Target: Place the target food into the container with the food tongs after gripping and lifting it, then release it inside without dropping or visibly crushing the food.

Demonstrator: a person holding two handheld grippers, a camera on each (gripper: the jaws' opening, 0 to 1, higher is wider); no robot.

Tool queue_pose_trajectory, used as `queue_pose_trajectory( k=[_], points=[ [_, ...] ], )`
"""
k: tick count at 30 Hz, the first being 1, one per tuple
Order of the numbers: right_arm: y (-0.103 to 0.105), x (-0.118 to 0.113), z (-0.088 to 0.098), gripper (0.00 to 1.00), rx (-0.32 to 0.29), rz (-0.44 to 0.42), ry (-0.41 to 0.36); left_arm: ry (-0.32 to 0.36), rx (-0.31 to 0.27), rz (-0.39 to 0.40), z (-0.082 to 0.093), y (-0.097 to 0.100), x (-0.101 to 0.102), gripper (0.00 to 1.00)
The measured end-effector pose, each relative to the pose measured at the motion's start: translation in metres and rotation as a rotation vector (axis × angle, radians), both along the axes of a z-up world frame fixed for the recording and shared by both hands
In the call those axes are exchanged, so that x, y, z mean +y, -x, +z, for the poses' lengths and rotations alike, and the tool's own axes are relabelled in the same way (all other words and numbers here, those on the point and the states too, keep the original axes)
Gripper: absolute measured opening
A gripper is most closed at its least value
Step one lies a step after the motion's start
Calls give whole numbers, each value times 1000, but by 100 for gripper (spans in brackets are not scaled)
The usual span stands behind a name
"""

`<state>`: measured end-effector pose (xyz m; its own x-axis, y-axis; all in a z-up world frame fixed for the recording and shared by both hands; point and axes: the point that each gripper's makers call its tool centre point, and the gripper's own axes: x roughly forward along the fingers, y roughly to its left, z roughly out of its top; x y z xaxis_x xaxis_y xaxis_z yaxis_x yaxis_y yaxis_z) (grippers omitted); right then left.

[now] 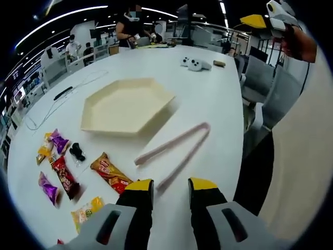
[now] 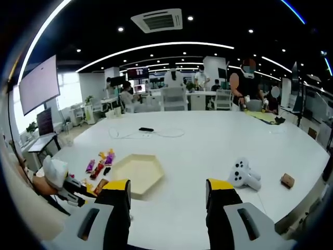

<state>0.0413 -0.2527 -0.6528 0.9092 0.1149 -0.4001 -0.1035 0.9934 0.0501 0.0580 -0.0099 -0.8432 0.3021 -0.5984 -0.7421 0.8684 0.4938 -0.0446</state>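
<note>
Pink food tongs [image 1: 174,148] lie on the white table [image 1: 208,88], just right of an empty cream hexagonal tray [image 1: 125,107]. Several snack packets lie left of the tongs: an orange-red one [image 1: 110,173], a red one [image 1: 65,177], purple ones [image 1: 57,140] and a yellow one [image 1: 86,211]. My left gripper [image 1: 170,185] is open, with the near end of the tongs just beyond its fingertips. My right gripper [image 2: 168,185] is open and holds nothing, high above the table, looking over the tray [image 2: 138,172] and the packets [image 2: 99,164]. The right gripper [image 1: 278,15] also shows at upper right in the left gripper view.
A small black object [image 1: 77,152] lies among the packets. White controllers [image 2: 243,174] and a small brown item [image 2: 286,180] sit on the right of the table, a cable [image 2: 151,133] on the far side. Chairs [image 1: 260,78] line the table's edge. People stand beyond.
</note>
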Motion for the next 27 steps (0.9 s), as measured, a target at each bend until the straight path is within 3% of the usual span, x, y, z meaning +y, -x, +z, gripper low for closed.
queue_pose_trajectory(
  k=[27],
  points=[
    [2,3,-3,58,12,-5,5,-6,15,-11,-9,2,0,24]
  ],
)
